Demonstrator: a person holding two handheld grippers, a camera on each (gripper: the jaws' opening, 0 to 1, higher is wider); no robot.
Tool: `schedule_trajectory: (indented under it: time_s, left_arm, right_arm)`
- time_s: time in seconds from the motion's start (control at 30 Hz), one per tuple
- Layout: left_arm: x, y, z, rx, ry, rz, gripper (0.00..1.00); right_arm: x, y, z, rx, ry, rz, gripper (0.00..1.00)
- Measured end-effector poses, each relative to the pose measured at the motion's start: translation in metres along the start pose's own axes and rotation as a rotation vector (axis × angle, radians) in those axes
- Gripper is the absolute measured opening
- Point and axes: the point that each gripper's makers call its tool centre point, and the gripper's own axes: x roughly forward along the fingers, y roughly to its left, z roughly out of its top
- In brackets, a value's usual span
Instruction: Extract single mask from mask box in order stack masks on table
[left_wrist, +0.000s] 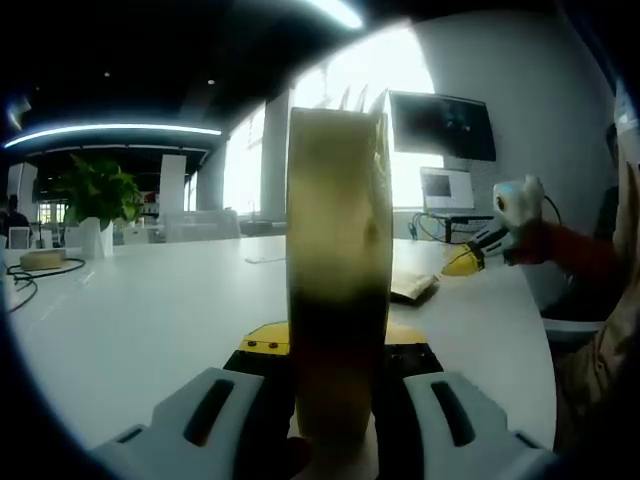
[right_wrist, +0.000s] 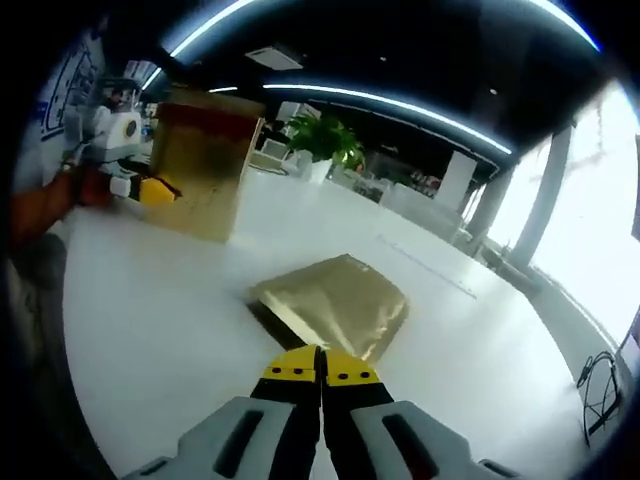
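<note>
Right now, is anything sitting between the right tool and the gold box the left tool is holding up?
Nothing visible blocks it. The right tool, shut, sits just behind the gold packet lying flat; beyond is bare table up to the gold box the left tool holds.

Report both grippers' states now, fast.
Left gripper: shut on the gold mask box, held upright.
Right gripper: shut, holding nothing, just short of the gold mask packets on the table.

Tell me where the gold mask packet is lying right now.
In the right gripper view the gold mask packet lies flat on the white table, just ahead of the right gripper; the gold mask box stands beyond it, upper left.
</note>
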Motion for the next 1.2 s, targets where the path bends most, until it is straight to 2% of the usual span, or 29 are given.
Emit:
schedule_trajectory:
  time_s: [0.37, 0.6, 0.9, 1.0, 1.1, 1.2]
  left_arm:
    - [0.0, 0.0, 0.0, 0.001, 0.0, 0.001, 0.19]
    - [0.0, 0.0, 0.0, -0.001, 0.0, 0.001, 0.19]
    - [0.0, 0.0, 0.0, -0.002, 0.0, 0.001, 0.19]
    - [0.0, 0.0, 0.0, -0.002, 0.0, 0.001, 0.19]
    - [0.0, -0.001, 0.0, -0.002, 0.0, 0.001, 0.19]
    - [0.001, 0.0, 0.0, -0.002, 0.0, 0.001, 0.19]
  right_arm:
    - [-0.003, 0.021, 0.012, 0.092, -0.084, 0.052, 0.0]
    - [-0.006, 0.023, 0.016, 0.172, -0.131, 0.048, 0.0]
    - [-0.005, 0.028, 0.013, 0.199, -0.157, 0.058, 0.0]
    - [-0.004, 0.026, 0.012, 0.2, -0.17, 0.041, 0.0]
    - [-0.002, 0.023, 0.007, 0.249, -0.175, 0.034, 0.0]
    - [-0.003, 0.023, 0.002, 0.257, -0.176, 0.024, 0.0]
